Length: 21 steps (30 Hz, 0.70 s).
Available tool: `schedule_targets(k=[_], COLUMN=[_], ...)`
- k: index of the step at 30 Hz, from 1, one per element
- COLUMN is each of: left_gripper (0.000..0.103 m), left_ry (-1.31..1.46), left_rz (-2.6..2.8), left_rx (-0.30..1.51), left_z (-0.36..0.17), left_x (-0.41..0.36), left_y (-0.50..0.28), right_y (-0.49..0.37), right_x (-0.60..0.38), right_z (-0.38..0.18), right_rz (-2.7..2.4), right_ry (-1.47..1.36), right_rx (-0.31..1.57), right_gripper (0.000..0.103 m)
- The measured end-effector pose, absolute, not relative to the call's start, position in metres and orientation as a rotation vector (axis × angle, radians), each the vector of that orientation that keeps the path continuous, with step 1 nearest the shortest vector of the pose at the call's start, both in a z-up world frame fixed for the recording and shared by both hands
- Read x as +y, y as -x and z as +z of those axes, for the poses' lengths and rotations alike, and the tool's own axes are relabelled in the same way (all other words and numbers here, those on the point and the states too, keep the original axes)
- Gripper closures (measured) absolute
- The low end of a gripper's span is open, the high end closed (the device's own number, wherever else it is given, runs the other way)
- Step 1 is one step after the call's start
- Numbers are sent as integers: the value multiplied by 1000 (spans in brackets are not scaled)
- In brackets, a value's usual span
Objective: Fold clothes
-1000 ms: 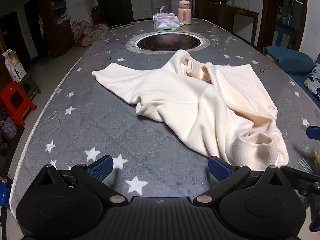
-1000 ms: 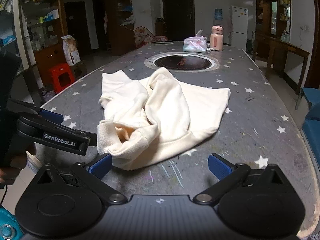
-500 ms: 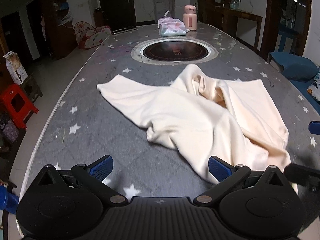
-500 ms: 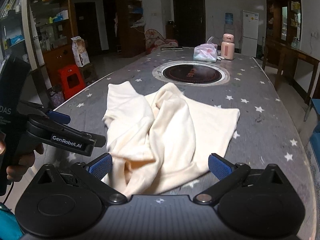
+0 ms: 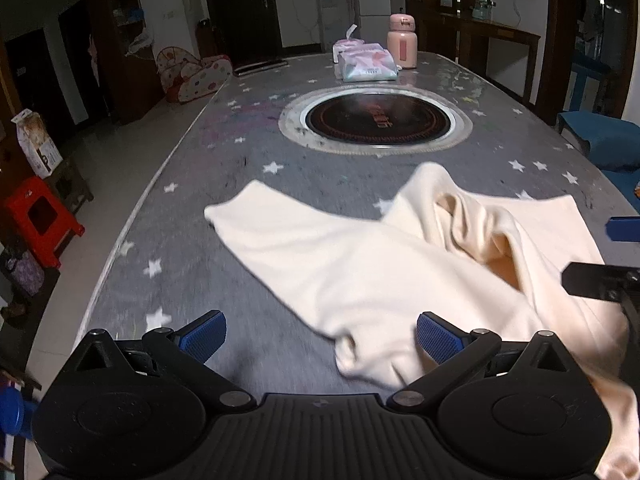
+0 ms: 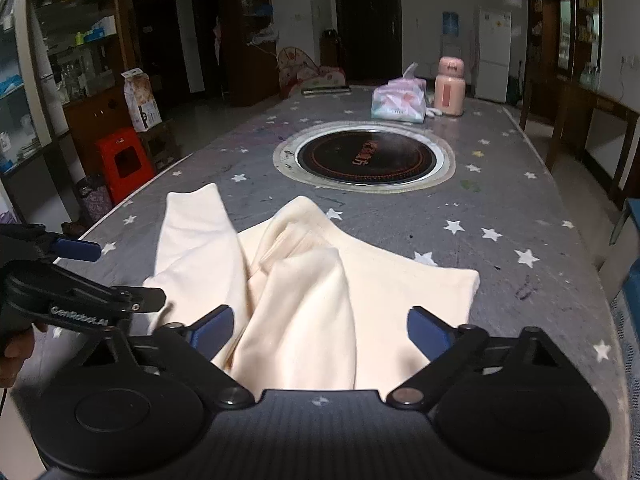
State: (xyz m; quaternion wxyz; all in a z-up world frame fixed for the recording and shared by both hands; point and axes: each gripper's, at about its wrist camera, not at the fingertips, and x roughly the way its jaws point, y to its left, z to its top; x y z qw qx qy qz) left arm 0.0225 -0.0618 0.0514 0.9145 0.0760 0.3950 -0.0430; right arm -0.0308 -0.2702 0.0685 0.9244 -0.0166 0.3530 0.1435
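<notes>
1. The cream garment (image 5: 360,272) lies crumpled on the starred bench (image 5: 224,208).
2. Left hand-held gripper (image 5: 320,336) and right hand-held gripper (image 6: 320,330) both gape wide, holding nothing.
3. Judged step: approach; next, pinch the near edges and spread it flat.

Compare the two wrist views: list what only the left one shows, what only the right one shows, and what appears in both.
Left wrist only: the blue cushioned seat beside the table.

Right wrist only: the person's hand holding the left gripper, and shelving on the wall.

Both: cream garment, round cooktop, tissue pack, pink bottle, red stool.
</notes>
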Motion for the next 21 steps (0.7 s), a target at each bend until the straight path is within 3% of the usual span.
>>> schedule_targets(k=[8, 11, 16, 21], left_gripper=[0, 0, 0, 0], left_ry=[-168, -172, -161, -160], left_rz=[-90, -90, -89, -98], left_rx=[805, 810, 801, 782], left_z=[50, 49, 53, 53], left_x=[-63, -63, -65, -77], left_y=[-46, -51, -62, -77], right_y=[-12, -21, -28, -18], right_x=[-256, -248, -252, -275], right_z=[56, 48, 38, 44], right_rz=[358, 385, 374, 331], right_ry=[33, 55, 49, 10], right_rx=[770, 789, 826, 790], right_gripper=[29, 41, 80, 95])
